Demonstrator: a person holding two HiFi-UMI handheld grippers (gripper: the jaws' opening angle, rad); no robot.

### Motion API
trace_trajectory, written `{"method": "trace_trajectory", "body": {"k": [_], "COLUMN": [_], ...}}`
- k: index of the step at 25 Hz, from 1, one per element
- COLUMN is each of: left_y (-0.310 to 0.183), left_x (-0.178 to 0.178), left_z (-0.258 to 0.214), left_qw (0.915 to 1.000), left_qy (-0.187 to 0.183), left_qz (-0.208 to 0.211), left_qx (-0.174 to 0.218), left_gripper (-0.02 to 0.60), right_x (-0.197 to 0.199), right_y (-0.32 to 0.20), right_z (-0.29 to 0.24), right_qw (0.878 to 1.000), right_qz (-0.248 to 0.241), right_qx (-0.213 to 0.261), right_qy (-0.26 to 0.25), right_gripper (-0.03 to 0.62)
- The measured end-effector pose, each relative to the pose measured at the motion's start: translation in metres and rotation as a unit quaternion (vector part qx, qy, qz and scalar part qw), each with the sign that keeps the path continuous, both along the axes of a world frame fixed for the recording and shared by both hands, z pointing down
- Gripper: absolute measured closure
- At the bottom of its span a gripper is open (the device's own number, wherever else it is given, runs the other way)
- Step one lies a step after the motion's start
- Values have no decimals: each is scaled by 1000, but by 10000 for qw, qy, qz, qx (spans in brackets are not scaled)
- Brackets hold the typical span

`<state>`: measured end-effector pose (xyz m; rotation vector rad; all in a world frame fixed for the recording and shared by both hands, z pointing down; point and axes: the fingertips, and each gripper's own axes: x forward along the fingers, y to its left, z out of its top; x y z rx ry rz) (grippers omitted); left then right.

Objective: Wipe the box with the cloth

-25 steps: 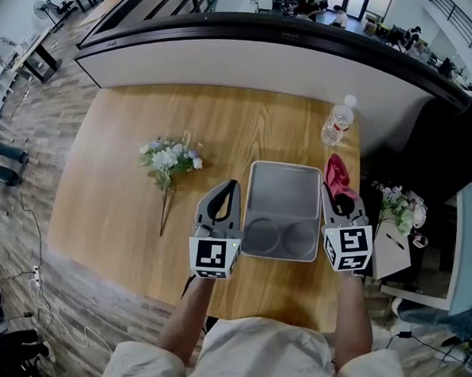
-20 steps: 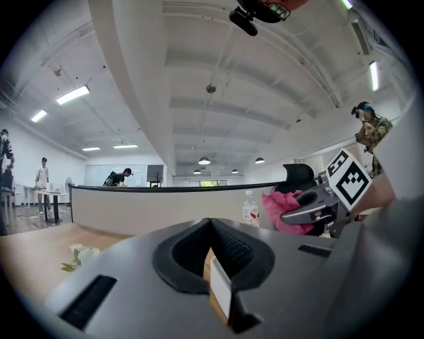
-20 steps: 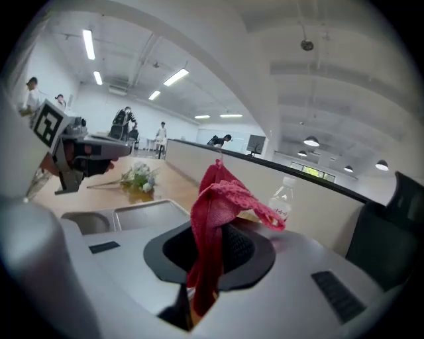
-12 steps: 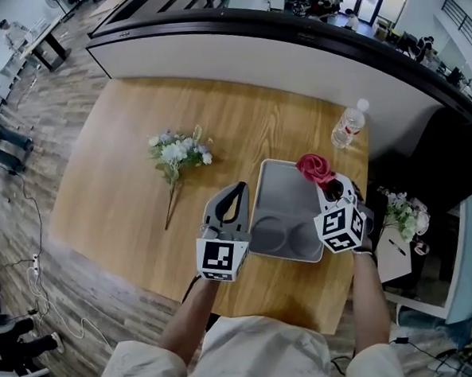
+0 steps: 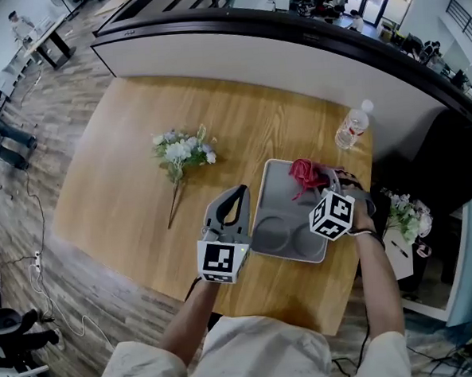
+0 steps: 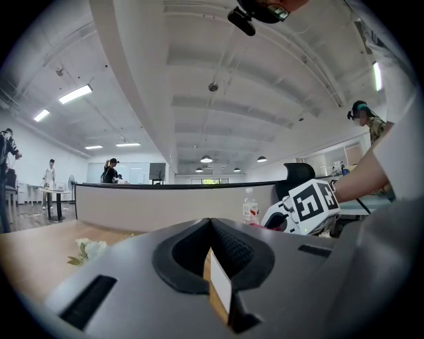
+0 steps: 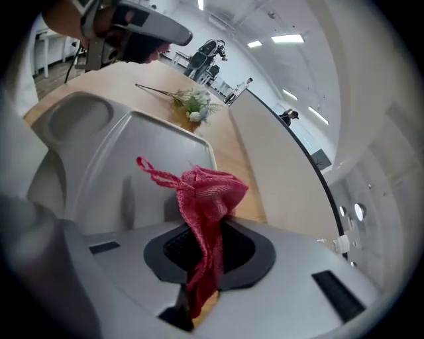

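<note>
The box is a shallow grey tray [image 5: 278, 197] with two round wells, lying on the wooden table [image 5: 136, 126]; it also fills the right gripper view [image 7: 152, 152]. My right gripper [image 5: 319, 179] is shut on the red cloth [image 5: 303, 173] and holds it over the tray's far right corner, turned leftwards. In the right gripper view the cloth [image 7: 202, 205] bunches out from between the closed jaws [image 7: 202, 258]. My left gripper [image 5: 235, 198] is shut with nothing in it, resting just left of the tray [image 6: 211, 228].
A bunch of pale flowers [image 5: 182, 153] lies on the table to the left. A plastic water bottle [image 5: 352, 127] stands near the table's far right corner. A curved counter [image 5: 291, 53] runs behind the table. Another small bouquet [image 5: 401, 213] sits off the right edge.
My right gripper has swung from the tray's right side inward over its far corner, turning left and carrying the red cloth onto the tray. The left gripper has stayed put.
</note>
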<state>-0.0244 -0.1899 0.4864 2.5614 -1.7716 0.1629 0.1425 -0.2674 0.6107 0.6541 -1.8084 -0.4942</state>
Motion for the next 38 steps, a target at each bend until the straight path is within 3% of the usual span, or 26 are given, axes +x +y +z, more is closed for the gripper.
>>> {"method": "trace_trajectory", "body": {"k": [5,24,38], "left_y": [2,7,10], "left_x": [1,2,11], "left_z": [2,-3,-4], "left_qw": [10000,10000,10000], "left_qy": [18,-1,-13], "left_qz": [-11,-18,66], "left_qx": [-29,23,65], "left_gripper": [568,568,568], "right_x": [0,0,-4], "right_y": [-1,3,36], "right_z": [-1,1,2], "right_qw": [9990,9983,9972], "right_qz": [46,138,84], "right_qx": [-318,-547,-731], "right_qy": [-312,-143,-117], "right_gripper": [528,533,534]}}
